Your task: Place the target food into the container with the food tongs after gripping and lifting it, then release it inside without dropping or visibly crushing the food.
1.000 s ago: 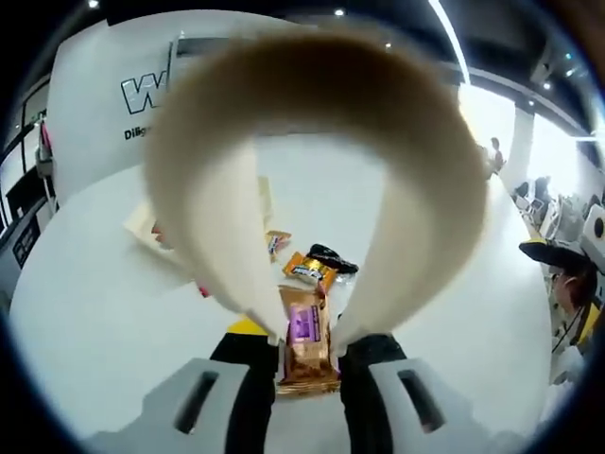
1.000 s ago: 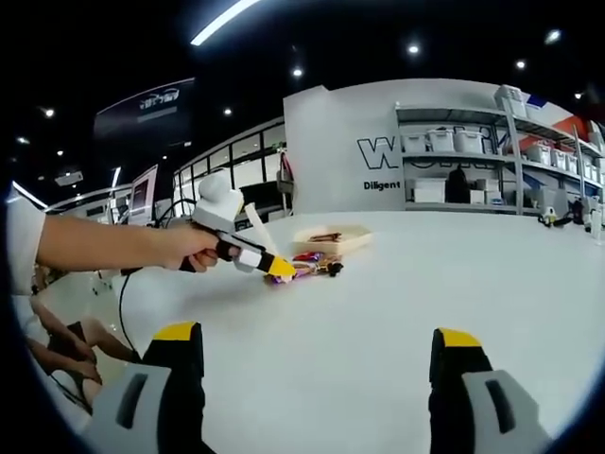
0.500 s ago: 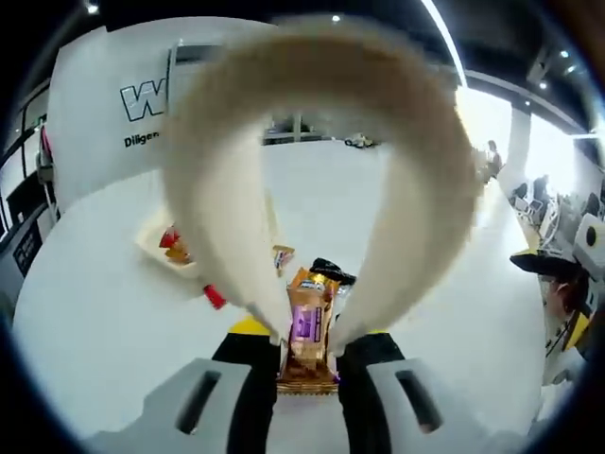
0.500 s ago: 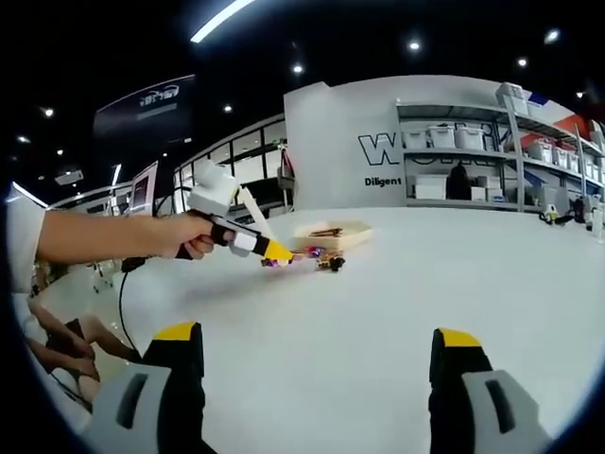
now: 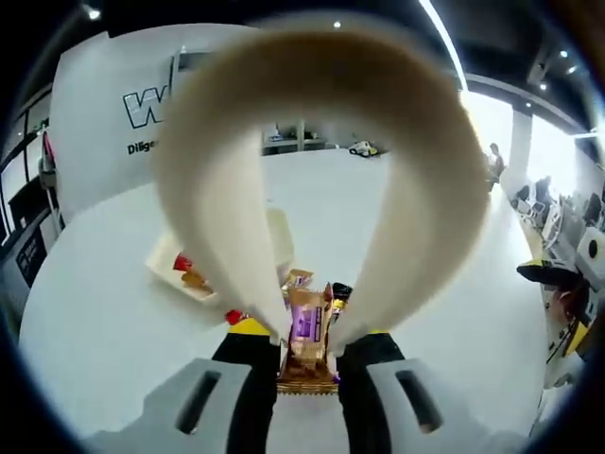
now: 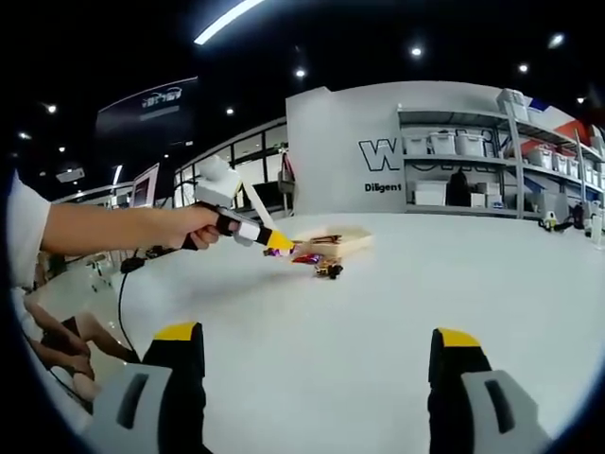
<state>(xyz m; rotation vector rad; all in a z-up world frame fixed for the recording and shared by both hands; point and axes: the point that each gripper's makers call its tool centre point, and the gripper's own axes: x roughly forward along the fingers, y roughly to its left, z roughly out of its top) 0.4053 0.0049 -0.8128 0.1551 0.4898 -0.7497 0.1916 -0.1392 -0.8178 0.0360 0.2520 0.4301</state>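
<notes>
Snack bar now nearer tray (contents blurred), tongs clamped.

Brown snack bar between cream tongs in left gripper.

My tongs loom blurred across the left gripper view, hiding part of the container and the wrappers behind. The snack bar has its lower end tucked between my gripper's jaws. In the right gripper view, the snacks are too small to identify.
</notes>
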